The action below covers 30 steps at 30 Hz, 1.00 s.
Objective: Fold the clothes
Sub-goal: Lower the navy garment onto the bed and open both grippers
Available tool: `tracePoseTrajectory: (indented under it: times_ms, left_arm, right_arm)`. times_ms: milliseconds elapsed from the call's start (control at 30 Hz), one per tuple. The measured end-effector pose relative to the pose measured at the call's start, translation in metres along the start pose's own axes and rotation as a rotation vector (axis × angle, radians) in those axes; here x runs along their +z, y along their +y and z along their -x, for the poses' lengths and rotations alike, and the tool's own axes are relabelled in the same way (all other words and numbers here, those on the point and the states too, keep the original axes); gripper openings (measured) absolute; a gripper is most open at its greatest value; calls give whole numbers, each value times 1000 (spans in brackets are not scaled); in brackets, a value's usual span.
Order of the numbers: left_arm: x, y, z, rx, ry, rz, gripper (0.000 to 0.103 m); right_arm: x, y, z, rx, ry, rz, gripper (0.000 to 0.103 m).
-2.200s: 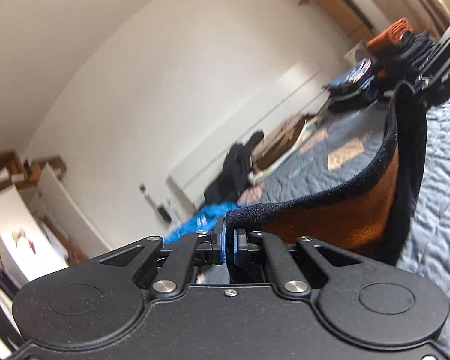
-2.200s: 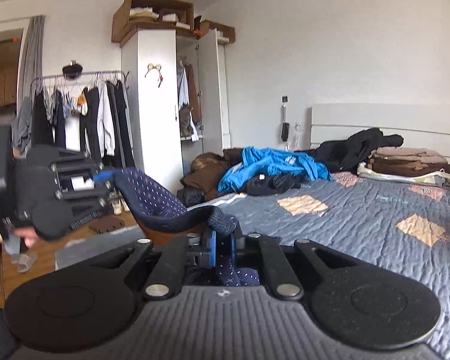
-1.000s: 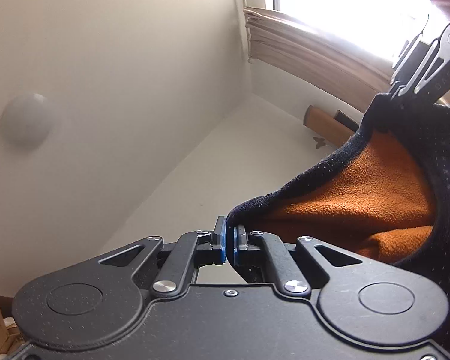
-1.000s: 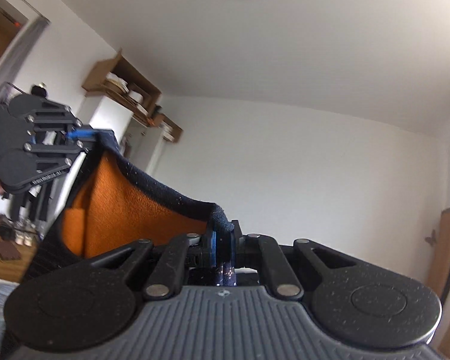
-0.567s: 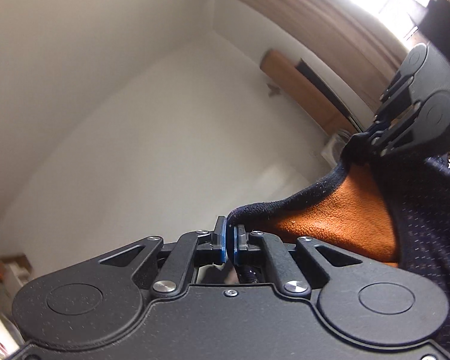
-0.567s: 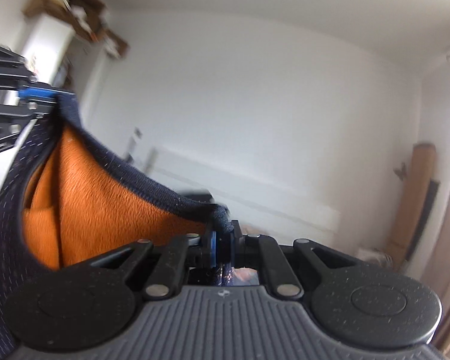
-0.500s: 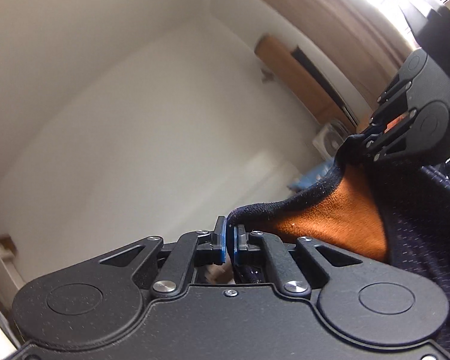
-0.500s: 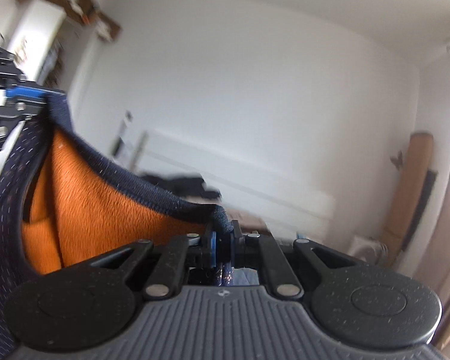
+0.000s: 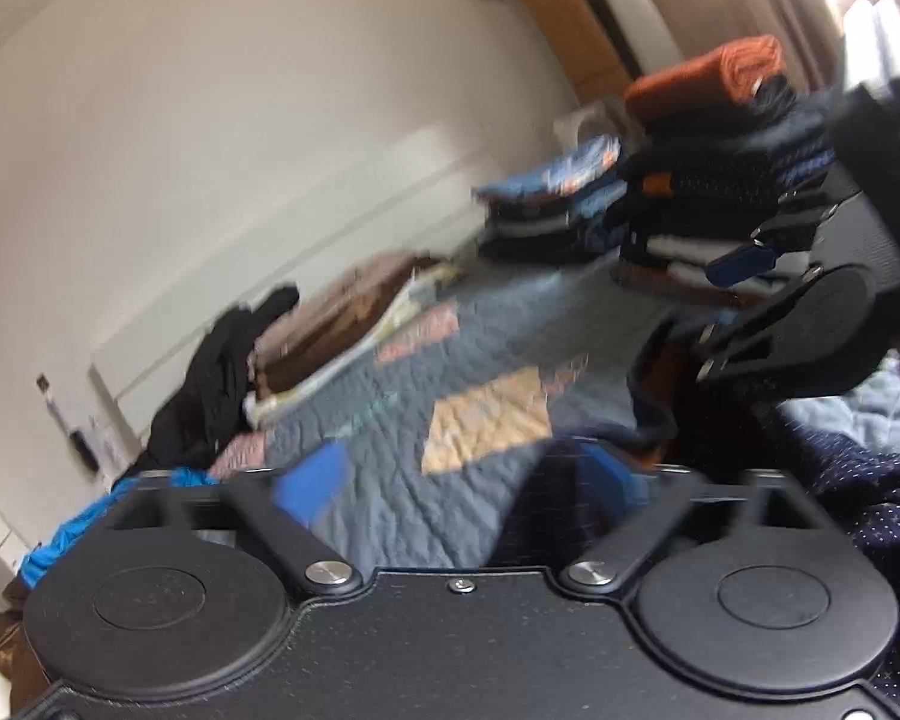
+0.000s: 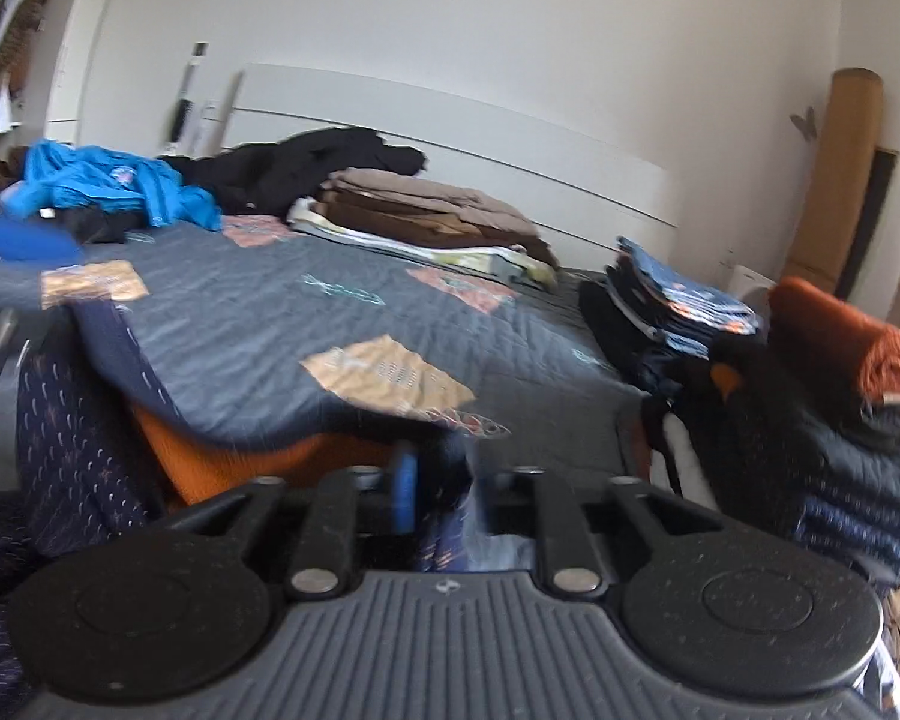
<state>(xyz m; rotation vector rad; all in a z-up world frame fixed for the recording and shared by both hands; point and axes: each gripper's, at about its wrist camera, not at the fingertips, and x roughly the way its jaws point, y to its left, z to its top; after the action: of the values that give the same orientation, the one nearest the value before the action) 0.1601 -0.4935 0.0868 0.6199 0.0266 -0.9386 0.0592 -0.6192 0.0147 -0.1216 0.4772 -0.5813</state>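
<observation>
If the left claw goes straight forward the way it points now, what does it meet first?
Most likely the quilted bedspread: the left claw points over bare quilt, its jaws just opened and nothing between them. The navy garment lies off to the side. Depth is unclear in the blur.

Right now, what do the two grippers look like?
Both are black plastic with two round discs on top, slanted link bars and shiny silver screws. The left gripper has a finely speckled flat body and bright blue finger pads. The right gripper has a grey ribbed body with a tiny logo, and blue pads too.
</observation>
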Motion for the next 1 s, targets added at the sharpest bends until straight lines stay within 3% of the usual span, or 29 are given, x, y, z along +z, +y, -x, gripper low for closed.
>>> tracePoseTrajectory:
  times_ms: [33,100,233,367,533,633,733,833,1000]
  left_arm:
    - [-2,6,9,-1,-8,20,96]
    - [0,17,30,-9,-14,101,95]
    - [-31,36,73,-17,-4,270,95]
    - [-81,39,105,-25,61,349,95]
    - [-129,26,132,-38,172,480,95]
    - [-145,12,138,-58,212,533,95]
    - [-146,1,136,-109,240,511,95]
    - [-151,0,133,-108,235,476,95]
    - [-177,11,129,-100,289,504,94]
  right_arm:
    - [-1,-3,5,1,1,-21,69]
    - [2,-11,19,9,-3,-82,75]
    - [1,-30,57,41,-18,-218,83]
    - [-18,-16,107,92,-16,-286,85]
    - [-59,17,154,221,54,-404,87]
    - [-70,37,162,203,100,-365,88]
    - [-79,57,168,173,145,-312,88]
    - [-88,58,177,179,168,-345,88]
    - [-99,65,179,211,207,-337,88]
